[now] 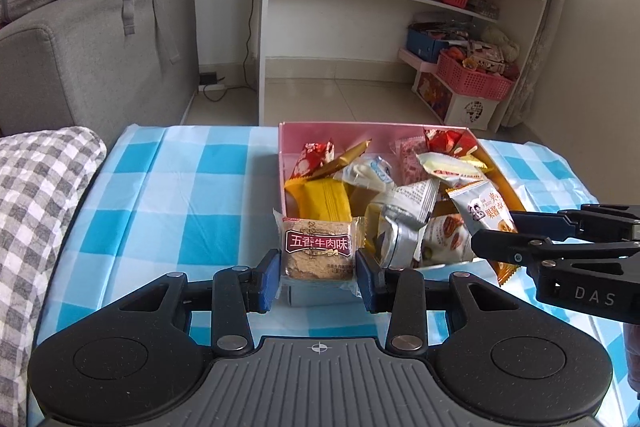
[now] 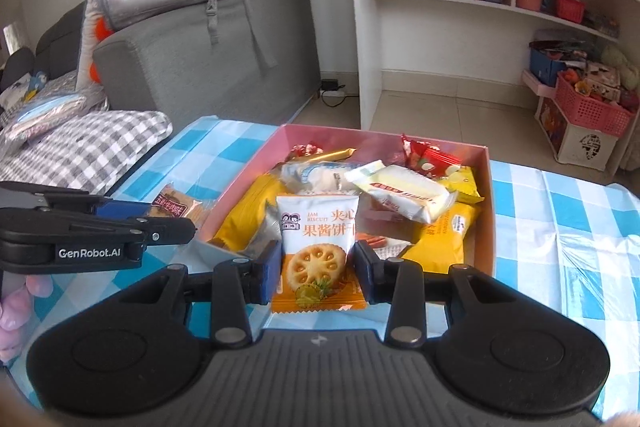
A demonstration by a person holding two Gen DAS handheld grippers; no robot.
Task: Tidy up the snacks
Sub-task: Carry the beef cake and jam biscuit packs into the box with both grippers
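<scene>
1. Blue pads of the left tongs [image 1: 318, 273] press on both sides of a beef-flavour cracker packet [image 1: 318, 249], seen from the left wrist. The packet hangs above the near-left corner of the pink box [image 1: 400, 131], which stands on the blue checked surface [image 1: 180, 187] toward its far edge. I judge it is gripped by its sides so that it can be sorted apart from the mixed snacks. The near wall of the box is hidden behind the packet and the tongs.

2. From the right wrist, the right tongs [image 2: 318, 273] are closed on a jam biscuit packet [image 2: 318, 251], upright, label toward the camera, over the near edge of the box. The packet covers the snacks behind it. Whether either packet still touches the heap, I cannot tell.
</scene>
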